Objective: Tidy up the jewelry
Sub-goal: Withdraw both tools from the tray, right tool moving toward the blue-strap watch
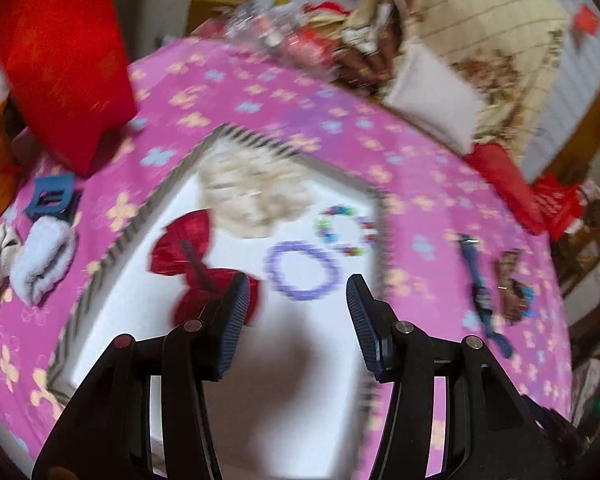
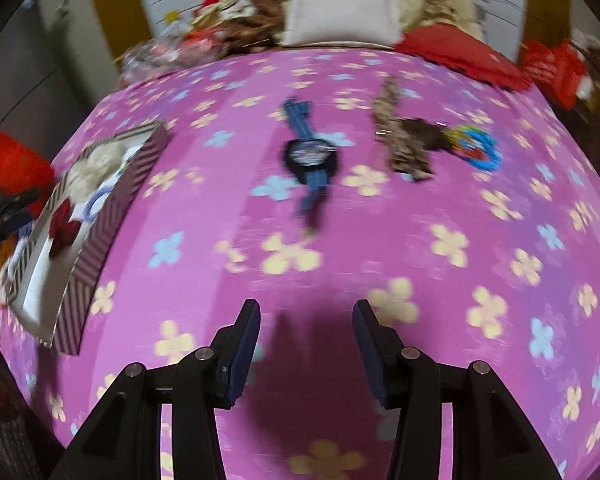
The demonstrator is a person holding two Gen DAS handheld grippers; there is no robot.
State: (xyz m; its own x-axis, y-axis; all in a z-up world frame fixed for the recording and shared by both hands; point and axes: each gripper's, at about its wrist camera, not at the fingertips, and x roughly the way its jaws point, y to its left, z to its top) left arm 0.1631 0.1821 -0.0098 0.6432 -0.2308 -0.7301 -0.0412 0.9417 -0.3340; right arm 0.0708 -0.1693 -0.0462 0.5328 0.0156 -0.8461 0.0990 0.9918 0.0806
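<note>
- Right claw (image 2: 306, 344) gapes empty; left claw (image 1: 298, 320) gapes empty above the box (image 1: 112, 244).
- Straddle the watch (image 2: 310, 160) across its dial, near the bed's (image 2: 420, 240) far edge.

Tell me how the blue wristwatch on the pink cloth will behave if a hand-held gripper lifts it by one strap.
The blue wristwatch would probably hang floppy, since its thin straps lie loosely. The round case looks bulkier, so that end likely sags. Lying flat, it seems unlikely to roll.

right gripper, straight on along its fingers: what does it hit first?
Probably bare pink floral cloth: nothing lies between the open right gripper and it. The blue watch sits further along the same line; depth is hard to judge.
</note>
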